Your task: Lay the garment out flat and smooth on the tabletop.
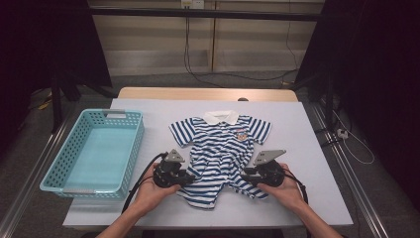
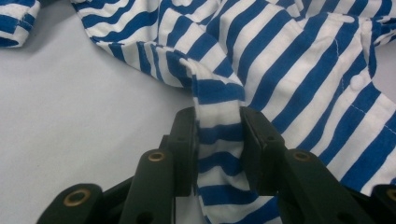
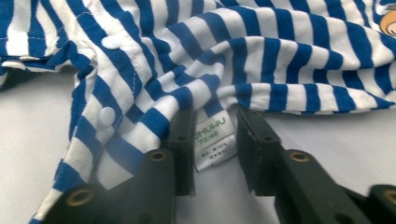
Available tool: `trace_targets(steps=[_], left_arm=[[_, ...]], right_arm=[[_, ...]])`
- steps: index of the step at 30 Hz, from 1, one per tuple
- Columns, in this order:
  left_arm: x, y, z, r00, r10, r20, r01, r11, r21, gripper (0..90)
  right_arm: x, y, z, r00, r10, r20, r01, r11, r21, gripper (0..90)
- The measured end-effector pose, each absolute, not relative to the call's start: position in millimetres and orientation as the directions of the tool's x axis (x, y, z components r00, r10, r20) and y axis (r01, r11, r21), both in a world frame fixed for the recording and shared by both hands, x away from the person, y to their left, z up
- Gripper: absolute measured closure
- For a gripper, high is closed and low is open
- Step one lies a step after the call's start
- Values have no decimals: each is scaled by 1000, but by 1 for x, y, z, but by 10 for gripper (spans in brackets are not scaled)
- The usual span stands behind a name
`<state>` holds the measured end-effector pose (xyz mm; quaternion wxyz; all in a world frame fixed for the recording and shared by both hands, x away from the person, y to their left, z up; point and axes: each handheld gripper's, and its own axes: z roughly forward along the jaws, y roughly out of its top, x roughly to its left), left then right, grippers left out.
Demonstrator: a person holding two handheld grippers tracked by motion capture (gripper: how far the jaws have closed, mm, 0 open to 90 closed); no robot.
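A pale grey table (image 1: 317,148) is carrying everything, and a turquoise perforated basket (image 1: 132,144) is sitting on its left part, well apart from the work. Just right of the basket, near the table's middle, a small blue-and-white striped shirt (image 1: 223,144) is lying with its white collar (image 1: 221,117) pointing away from the person and its lower hem bunching towards the near edge. Its short sleeves are spreading to either side, and a small badge (image 1: 241,134) is showing on the chest.

The left gripper (image 1: 184,176) is resting low at the shirt's lower left edge, held in the person's left hand (image 1: 151,191). In the left gripper view its jaws are pinching a raised fold of the striped cloth (image 2: 218,135), which is filling the gap between the pads and running up from them into the rumpled body of the garment.

The right gripper (image 1: 249,177) is sitting at the lower right edge, in the person's right hand (image 1: 287,191). In the right gripper view its jaws are standing a little apart, with the hem lying across their tips and a white care label (image 3: 214,140) hanging in the gap between them; whether the pads are pressing on the cloth cannot be told. Two white snap buttons (image 3: 111,43) are showing along the placket to the left of those jaws.
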<state>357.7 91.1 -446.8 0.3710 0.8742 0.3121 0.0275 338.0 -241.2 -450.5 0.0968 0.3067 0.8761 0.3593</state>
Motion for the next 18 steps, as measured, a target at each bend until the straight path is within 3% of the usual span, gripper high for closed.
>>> trace_targets(steps=[3,8,18], left_arm=[[358,93,-446,804,563,-193,531,-531,660,729],[356,96,-446,814,542,-208,530,-548,647,844],[354,97,-446,806,548,-225,546,-542,638,857]], right_arm=[[339,-244,-450,-772,629,93,508,522,685,890],[337,-252,-446,-750,658,71,516,515,685,900],[321,-282,-434,-697,715,57,542,473,694,900]])
